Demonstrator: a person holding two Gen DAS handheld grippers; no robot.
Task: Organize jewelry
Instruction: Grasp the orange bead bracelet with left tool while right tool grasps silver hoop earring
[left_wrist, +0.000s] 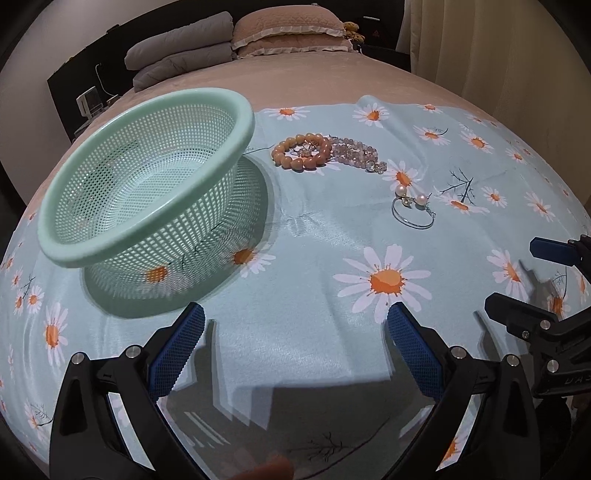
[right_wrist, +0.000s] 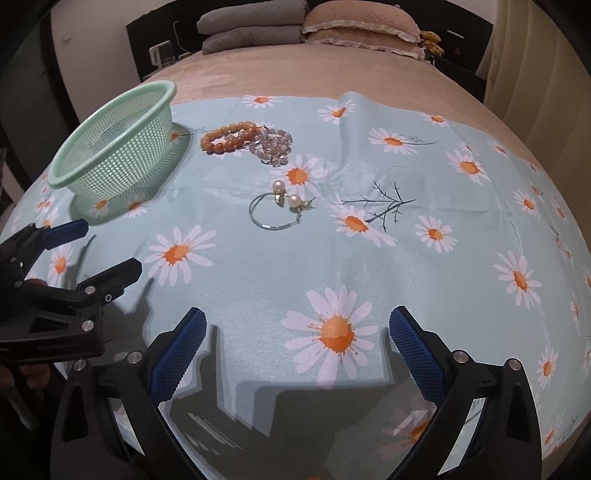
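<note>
A mint-green mesh basket (left_wrist: 147, 177) (right_wrist: 114, 144) stands empty on the daisy cloth at the left. Beside it lie an orange bead bracelet (left_wrist: 301, 151) (right_wrist: 227, 138) and a pale lilac bead bracelet (left_wrist: 354, 151) (right_wrist: 271, 146), touching each other. Nearer lies a thin silver bangle with pearl earrings (left_wrist: 412, 206) (right_wrist: 280, 208). My left gripper (left_wrist: 295, 343) is open and empty above the cloth's near part, right of the basket; it also shows in the right wrist view (right_wrist: 96, 247). My right gripper (right_wrist: 297, 345) is open and empty; its fingers (left_wrist: 517, 314) show at the left wrist view's right edge.
The light blue daisy cloth (left_wrist: 314, 350) (right_wrist: 443, 295) covers a pink bed. Grey folded blankets (left_wrist: 181, 55) and pink pillows (left_wrist: 291, 33) sit at the far end. A curtain (right_wrist: 546, 74) hangs at the right.
</note>
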